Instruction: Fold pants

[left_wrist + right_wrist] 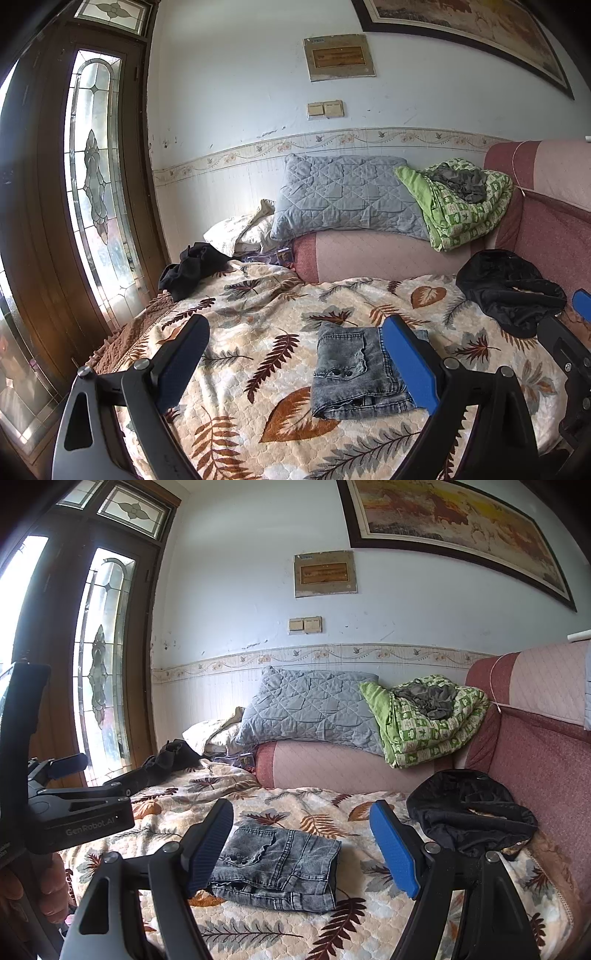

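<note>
Grey washed denim pants (354,373) lie folded into a small flat rectangle on the leaf-print bedspread (258,424); they also show in the right wrist view (277,864). My left gripper (295,354) is open and empty, held above the bed with the pants just beyond its right finger. My right gripper (301,845) is open and empty, hovering over the folded pants. The left gripper body (74,808) shows at the left of the right wrist view. Part of the right gripper (569,350) shows at the right edge of the left wrist view.
A black garment (513,291) lies crumpled at the right by the pink sofa back (546,221). Another dark garment (192,266) lies at the far left corner. A grey pillow (343,195) and green blanket (461,206) sit on the ledge. A glass door (96,184) stands left.
</note>
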`<act>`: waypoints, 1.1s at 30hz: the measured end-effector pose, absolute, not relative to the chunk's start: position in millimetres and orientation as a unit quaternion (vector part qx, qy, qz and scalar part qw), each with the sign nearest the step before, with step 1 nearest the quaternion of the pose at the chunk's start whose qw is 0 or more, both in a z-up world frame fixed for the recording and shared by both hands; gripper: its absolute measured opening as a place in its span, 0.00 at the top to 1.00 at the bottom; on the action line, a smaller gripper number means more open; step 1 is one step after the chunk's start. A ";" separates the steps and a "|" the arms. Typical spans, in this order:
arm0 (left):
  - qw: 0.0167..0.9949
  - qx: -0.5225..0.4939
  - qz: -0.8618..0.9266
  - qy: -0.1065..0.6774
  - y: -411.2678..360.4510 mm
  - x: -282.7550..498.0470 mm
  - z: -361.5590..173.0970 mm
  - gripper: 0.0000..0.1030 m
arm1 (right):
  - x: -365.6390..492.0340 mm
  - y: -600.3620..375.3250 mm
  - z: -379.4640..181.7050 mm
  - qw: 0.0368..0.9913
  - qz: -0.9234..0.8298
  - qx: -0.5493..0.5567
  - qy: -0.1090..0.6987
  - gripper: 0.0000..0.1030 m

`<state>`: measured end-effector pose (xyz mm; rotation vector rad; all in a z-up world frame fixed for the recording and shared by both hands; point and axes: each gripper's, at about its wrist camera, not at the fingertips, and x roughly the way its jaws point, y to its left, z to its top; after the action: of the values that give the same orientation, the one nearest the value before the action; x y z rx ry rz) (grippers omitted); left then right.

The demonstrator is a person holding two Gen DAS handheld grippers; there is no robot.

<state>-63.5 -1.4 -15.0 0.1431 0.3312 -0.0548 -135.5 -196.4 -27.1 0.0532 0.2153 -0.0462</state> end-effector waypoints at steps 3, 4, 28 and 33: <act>0.984 0.073 -0.029 0.160 -1.1 -64.9 -13.1 0.08 | -135.7 -195.9 -26.8 0.994 -0.023 0.027 0.108 0.23; 0.984 0.073 -0.029 0.158 -1.7 -66.0 -12.6 0.08 | -135.7 -195.9 -26.8 0.994 -0.023 0.026 0.107 0.23; 0.986 0.067 -0.047 0.143 1.3 -74.5 -2.0 0.08 | -133.9 -189.6 -24.3 0.994 -0.020 0.022 0.106 0.23; 0.986 0.064 -0.049 0.144 0.1 -74.7 -1.3 0.08 | -134.0 -189.6 -24.1 0.994 -0.020 0.022 0.106 0.23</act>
<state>-74.7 0.1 -1.3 0.1291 0.2890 -0.0984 -134.0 -189.6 -24.1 0.0436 0.2124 -0.0407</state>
